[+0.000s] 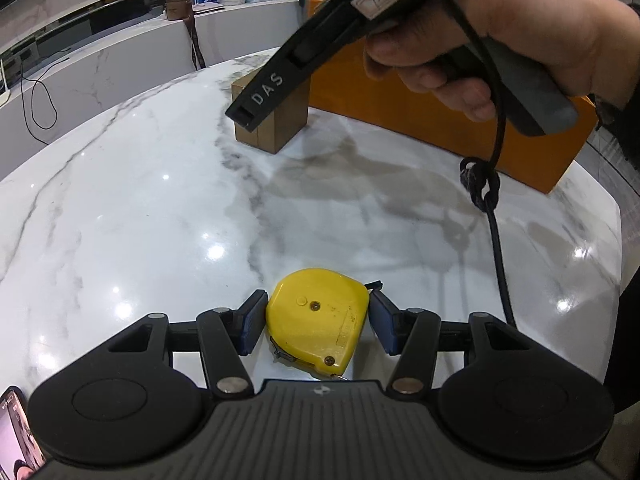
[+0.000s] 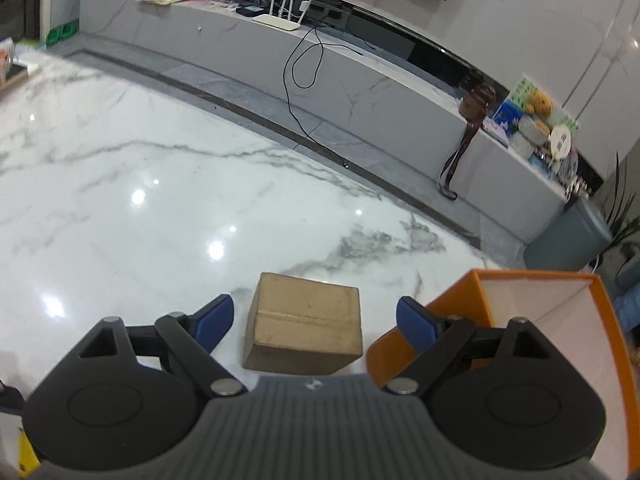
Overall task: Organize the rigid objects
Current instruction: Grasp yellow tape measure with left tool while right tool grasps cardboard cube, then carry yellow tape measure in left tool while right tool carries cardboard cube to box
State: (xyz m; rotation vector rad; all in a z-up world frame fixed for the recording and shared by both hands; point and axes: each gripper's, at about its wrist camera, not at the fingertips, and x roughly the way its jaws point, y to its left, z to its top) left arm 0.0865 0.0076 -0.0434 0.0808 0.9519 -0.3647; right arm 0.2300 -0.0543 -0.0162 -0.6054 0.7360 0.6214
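Note:
A yellow tape measure (image 1: 318, 318) lies flat on the white marble table (image 1: 140, 208) between the blue pads of my left gripper (image 1: 318, 322). The pads touch or nearly touch its two sides. My right gripper (image 2: 310, 318) is open and hovers above a small brown cardboard box (image 2: 306, 330), which stands on the table between and below its fingers. The same box (image 1: 280, 120) shows in the left wrist view, with the right gripper's black body (image 1: 304, 52) and the hand holding it above. An open orange box (image 2: 540, 328) with a white inside stands right of the brown box.
The orange box (image 1: 440, 120) runs along the table's far right side in the left wrist view. A black cable with a knot (image 1: 486, 188) hangs from the right gripper over the table. Beyond the table is a long grey ledge (image 2: 360, 80) with a router and clutter.

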